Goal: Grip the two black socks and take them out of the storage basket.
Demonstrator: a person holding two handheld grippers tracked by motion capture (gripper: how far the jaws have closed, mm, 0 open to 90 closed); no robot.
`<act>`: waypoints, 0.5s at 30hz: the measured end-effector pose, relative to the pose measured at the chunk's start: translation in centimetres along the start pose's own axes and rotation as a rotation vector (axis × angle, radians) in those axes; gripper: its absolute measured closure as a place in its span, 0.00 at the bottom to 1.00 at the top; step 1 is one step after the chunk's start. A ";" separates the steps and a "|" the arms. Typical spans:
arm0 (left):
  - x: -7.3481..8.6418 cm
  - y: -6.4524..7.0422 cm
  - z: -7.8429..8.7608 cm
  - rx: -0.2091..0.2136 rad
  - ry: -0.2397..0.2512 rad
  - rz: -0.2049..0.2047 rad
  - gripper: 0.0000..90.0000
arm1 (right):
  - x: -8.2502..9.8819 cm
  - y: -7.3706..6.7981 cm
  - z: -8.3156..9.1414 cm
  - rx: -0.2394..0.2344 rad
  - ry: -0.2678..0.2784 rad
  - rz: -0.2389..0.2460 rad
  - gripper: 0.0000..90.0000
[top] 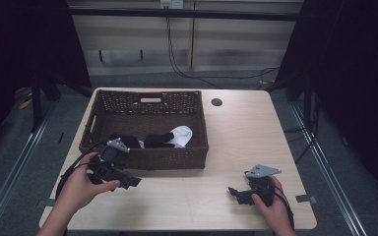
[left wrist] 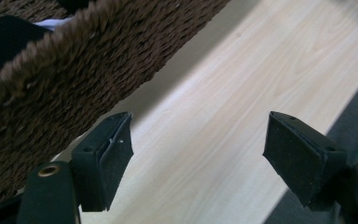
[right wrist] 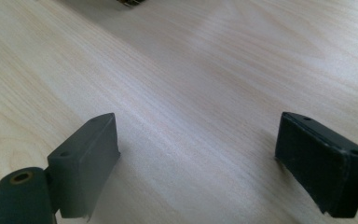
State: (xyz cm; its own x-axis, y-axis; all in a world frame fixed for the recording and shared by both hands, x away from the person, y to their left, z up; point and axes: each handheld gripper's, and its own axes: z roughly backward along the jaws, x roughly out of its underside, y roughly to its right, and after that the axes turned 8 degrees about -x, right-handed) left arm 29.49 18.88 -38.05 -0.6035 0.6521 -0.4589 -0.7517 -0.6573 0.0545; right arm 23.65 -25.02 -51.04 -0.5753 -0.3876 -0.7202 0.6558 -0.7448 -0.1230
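At the near left edge of the tabletop [top: 236, 128], a person's left hand [top: 81, 189] holds the left gripper [top: 128, 181] just in front of a dark wicker basket [top: 147, 160], its jaws spread with nothing between them. From the left gripper view, the woven front wall of the basket [left wrist: 74, 70] rises close beside one of its fingertips [left wrist: 109, 154], apart from it, with pale wood beyond. The basket stands at the far left of the tabletop and holds 2 kinds of clothing bunched against its front wall: black socks [top: 155, 139] and a white sock [top: 182, 133] lying just beside them, touching. With both tools empty and the pile undisturbed in the basket, the socks appear to be the work in hand, and the left gripper's place beside the front wall suits a reach over the rim, which calls for clearing the wicker edge first.

Near the right front corner, the right hand [top: 273, 206] keeps the right gripper [top: 235, 192] low over bare wood, well apart from the basket. The right gripper view looks along its 2 black jaws, spread wide and empty, one of its fingertips [right wrist: 91, 158] casting a shadow on the wood [right wrist: 182, 84]. Parked there, it seems to be waiting clear of the other hand's path. A round cable hole [top: 216, 102] marks the tabletop behind the basket's right end.
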 end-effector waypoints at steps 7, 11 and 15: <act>-1.6 -0.1 1.1 0.015 -0.017 -0.004 0.25 | 0.0 0.0 0.0 0.000 0.002 0.004 0.14; -3.0 -0.4 2.0 0.011 -0.009 -0.012 0.25 | 0.0 0.0 0.0 0.000 0.000 0.000 0.14; -4.0 -0.6 2.6 0.002 0.014 -0.013 0.25 | 0.0 0.0 0.0 0.000 0.000 0.000 0.14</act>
State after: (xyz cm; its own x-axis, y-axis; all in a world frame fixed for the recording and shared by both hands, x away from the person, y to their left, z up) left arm 31.69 17.67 -33.90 -0.5897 0.6551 -0.4724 -0.7599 -0.6481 0.0499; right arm 23.65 -25.02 -51.04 -0.5752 -0.3879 -0.7202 0.6559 -0.7448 -0.1228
